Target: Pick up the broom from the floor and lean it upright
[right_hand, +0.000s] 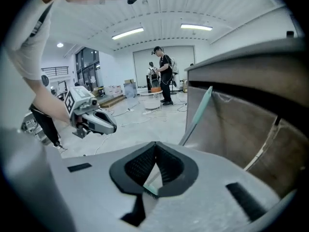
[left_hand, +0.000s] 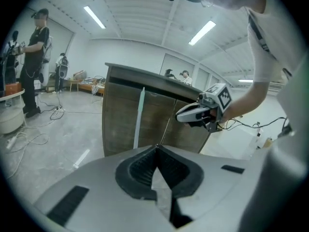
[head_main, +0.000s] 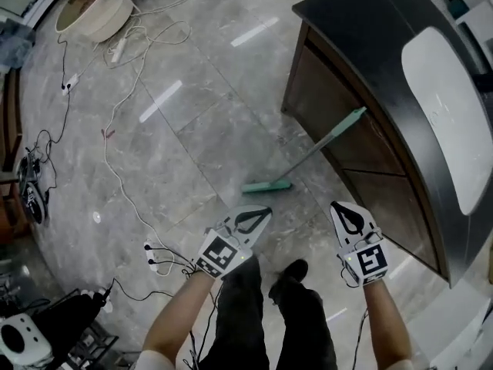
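Note:
The broom leans with its green head on the grey floor and its pale green handle resting against the front of the dark counter. Nothing holds it. My left gripper hangs just in front of the broom head, jaws shut and empty. To its right, my right gripper is also shut with nothing in it. In the left gripper view the broom handle stands against the counter beyond my shut jaws. The right gripper view shows the handle above my shut jaws.
White cables and black cables trail over the floor at left. A white basin sits at the far left. The person's shoe is between my grippers. Another person stands in the background.

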`<state>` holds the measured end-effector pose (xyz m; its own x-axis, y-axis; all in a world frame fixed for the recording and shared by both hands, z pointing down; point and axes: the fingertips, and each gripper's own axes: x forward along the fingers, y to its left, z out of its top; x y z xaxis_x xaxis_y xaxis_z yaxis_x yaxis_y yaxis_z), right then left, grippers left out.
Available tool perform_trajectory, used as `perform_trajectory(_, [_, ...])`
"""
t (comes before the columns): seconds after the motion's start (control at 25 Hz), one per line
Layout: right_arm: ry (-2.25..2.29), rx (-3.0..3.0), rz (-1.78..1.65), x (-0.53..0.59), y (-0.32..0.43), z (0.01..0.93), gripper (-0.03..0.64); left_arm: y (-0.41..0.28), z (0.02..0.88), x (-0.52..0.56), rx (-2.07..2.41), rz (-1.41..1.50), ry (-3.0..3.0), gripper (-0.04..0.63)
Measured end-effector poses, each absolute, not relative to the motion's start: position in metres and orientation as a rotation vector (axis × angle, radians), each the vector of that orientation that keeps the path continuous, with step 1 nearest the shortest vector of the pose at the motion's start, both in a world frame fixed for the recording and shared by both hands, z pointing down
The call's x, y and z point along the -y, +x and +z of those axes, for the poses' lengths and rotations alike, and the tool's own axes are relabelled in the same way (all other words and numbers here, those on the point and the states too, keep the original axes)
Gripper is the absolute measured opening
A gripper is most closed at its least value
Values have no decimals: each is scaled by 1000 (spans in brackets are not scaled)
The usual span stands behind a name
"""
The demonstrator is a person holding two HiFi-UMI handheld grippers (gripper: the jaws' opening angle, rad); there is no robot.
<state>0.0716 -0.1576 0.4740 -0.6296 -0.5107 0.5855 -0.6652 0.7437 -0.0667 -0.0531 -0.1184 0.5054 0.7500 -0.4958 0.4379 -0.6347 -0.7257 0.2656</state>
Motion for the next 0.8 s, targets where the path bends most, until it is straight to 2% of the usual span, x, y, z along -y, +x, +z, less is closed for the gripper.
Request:
perform_trajectory(0.32, [965,2420,556,96,82,331,0,-54,362,54,927,543,2506,8])
perform_trajectory(0.8, [921,2424,501,-41,108,82,1,-22,105,-85,1032,503,2432,9])
